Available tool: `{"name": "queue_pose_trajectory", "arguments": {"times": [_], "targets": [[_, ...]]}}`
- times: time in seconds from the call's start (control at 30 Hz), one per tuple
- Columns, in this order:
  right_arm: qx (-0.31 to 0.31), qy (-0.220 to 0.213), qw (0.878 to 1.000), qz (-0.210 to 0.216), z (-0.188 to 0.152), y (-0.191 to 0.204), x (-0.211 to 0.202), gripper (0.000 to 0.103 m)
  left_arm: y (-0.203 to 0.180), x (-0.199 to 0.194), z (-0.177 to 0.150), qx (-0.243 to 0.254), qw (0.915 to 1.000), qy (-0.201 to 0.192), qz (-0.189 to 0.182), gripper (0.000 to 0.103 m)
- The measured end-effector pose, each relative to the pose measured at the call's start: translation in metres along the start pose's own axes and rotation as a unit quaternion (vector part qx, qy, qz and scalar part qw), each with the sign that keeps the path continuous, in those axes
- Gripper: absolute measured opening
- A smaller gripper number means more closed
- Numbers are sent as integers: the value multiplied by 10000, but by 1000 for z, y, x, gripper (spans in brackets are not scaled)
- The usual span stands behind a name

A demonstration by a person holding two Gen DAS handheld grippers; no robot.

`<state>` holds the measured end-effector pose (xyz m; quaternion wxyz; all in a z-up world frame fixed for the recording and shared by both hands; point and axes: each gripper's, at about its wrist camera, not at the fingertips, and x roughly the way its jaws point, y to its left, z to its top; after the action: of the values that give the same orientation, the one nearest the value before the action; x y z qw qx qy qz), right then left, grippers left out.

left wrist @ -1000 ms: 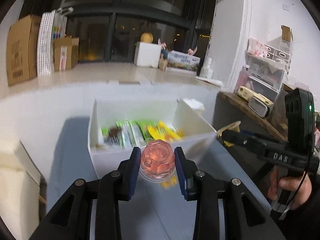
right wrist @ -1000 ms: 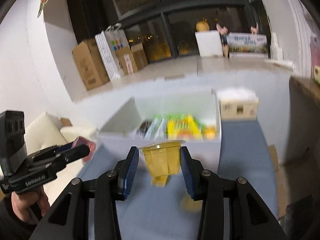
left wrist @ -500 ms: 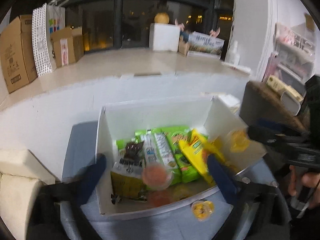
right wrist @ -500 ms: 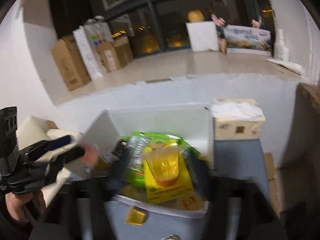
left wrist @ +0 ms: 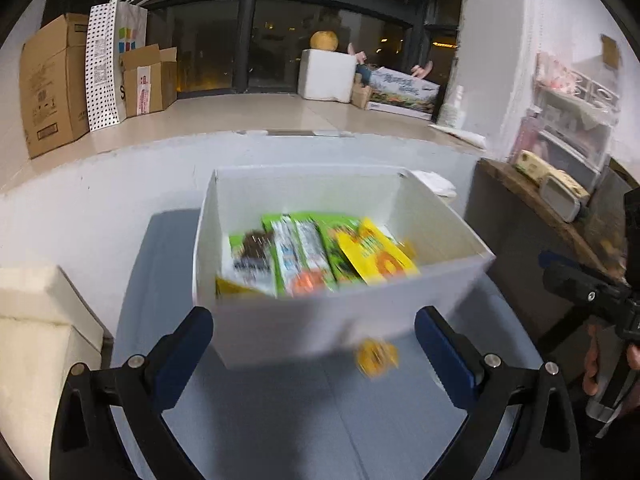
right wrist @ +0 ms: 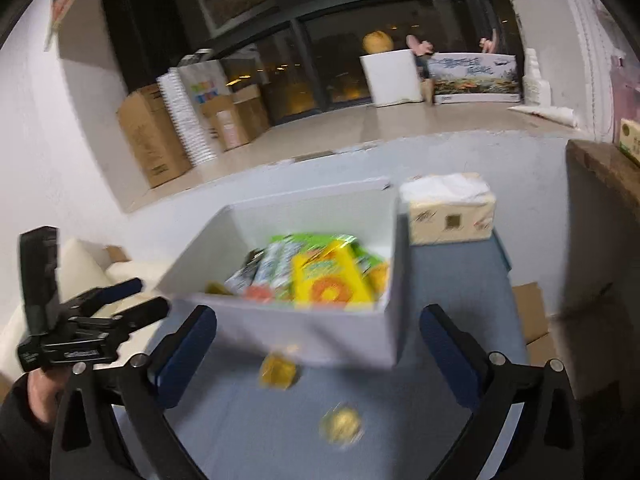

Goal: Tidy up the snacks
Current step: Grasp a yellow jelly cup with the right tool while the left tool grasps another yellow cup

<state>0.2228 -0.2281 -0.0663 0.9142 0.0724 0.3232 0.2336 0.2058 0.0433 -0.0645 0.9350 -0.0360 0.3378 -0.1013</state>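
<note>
A white box (left wrist: 344, 324) on the blue-grey table holds green and yellow snack packets (left wrist: 372, 256). A pink jelly cup (left wrist: 308, 280) lies among them, and a yellow jelly cup (right wrist: 380, 276) rests at the box's right side. My left gripper (left wrist: 312, 340) stands wide open just short of the box's front wall, with nothing in it. My right gripper (right wrist: 318, 328) is beside it, its jaws still opening and nothing between them. Each gripper shows at the edge of the other's view: the left gripper (right wrist: 144, 300), the right gripper (left wrist: 556, 268). Small yellow snacks (right wrist: 278, 370) (right wrist: 340, 424) lie on the table before the box.
A tissue pack (right wrist: 448, 216) sits behind the box on the right. A wooden shelf (left wrist: 532, 200) with containers stands to the right, a cream cushion (left wrist: 36, 320) to the left. Cardboard boxes (left wrist: 52, 84) line the far sill.
The left gripper let go of the pink cup and the right of the yellow cup over the box. Both jaws opened wide and drew back to the box's front.
</note>
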Motion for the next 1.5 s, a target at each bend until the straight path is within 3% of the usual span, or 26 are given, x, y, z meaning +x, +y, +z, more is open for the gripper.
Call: {"name": "queue_pose_trajectory", "arguments": {"times": [0.17,0.27,0.47,0.73,0.77,0.8,0.87,1.23,1.5], "targets": [[-165,125,9997,-141,-62,18,-16,103,-18,-40,-69,-94,9999,61,-40,103],[-210,683,9969,-326,-92,19,8,103,-24,-52,-102,-273,9993,187,-159,103],[-191,778,9954,-534,-99,14,34,103,-26,-66,-140,-466,9983,338,-98,103],[-197,899,9934,-685,-86,-6,81,101,-18,-71,-149,-625,9973,367,-127,103],[-263,919,9932,-666,-86,-6,86,92,-18,-71,-152,-617,9973,383,-120,103],[-301,972,9928,-633,-86,-6,92,68,-19,-71,-154,-606,9973,394,-119,103],[-290,1159,9899,-761,-88,-9,102,39,-19,-69,-156,-581,9973,439,-101,103],[-200,766,9964,-318,-92,-4,62,36,-26,-45,-144,-417,9976,547,-55,103],[-176,501,9985,-159,-103,9,1,36,-58,27,-94,40,9973,728,93,103]]}}
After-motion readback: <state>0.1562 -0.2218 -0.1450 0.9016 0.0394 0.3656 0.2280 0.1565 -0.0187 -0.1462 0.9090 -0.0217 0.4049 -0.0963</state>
